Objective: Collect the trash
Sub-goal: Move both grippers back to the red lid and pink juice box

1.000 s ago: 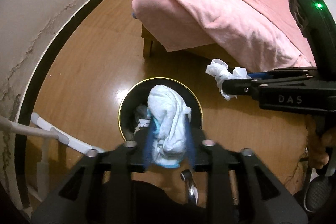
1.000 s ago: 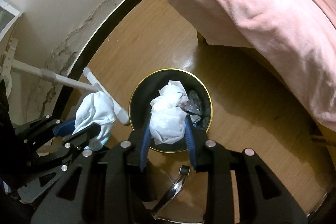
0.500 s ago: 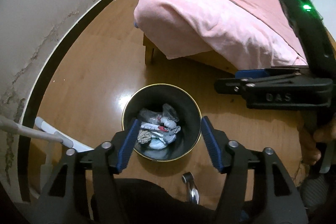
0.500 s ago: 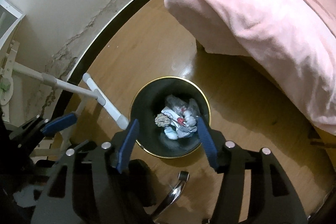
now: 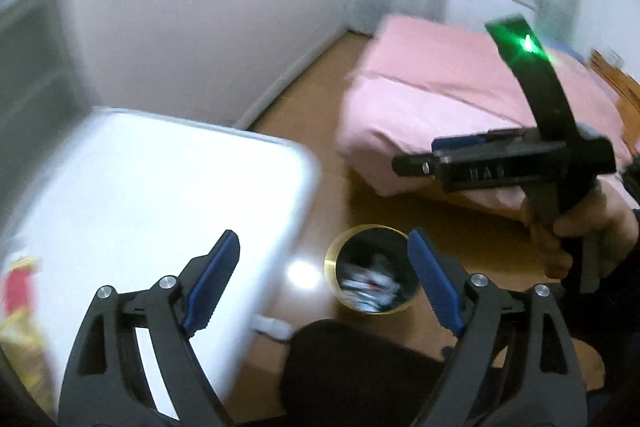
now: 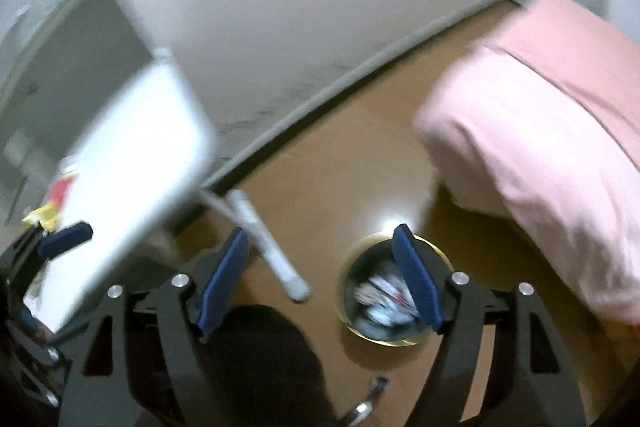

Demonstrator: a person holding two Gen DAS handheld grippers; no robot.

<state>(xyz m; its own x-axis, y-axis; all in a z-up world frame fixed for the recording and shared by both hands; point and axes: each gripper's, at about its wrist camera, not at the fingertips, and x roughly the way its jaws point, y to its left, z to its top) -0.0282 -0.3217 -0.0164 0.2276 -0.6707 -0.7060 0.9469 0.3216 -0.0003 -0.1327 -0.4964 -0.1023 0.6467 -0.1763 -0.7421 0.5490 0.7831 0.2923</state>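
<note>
The trash bin (image 5: pixel 374 269) is a round black can with a thin gold rim, standing on the glossy wooden floor (image 5: pixel 320 155) at about 6 o'clock in both views; crumpled white trash (image 6: pixel 382 297) lies blurred inside it. A second ago each gripper pinched a white wad over the bin; now both wads are down in it. The left gripper (image 5: pixel 324 287) has smooth black arms and ribbed blue pads; its jaws are opening wide with nothing between them. The right gripper (image 6: pixel 320 277) matches it, jaws also opening and empty. Its side carries raised letters, too smeared to read here. A white, round-cornered table top (image 5: pixel 160 207) now fills 9 o'clock. The soft pink blanket (image 6: pixel 560 147) drapes over the bed at 2 o'clock.
</note>
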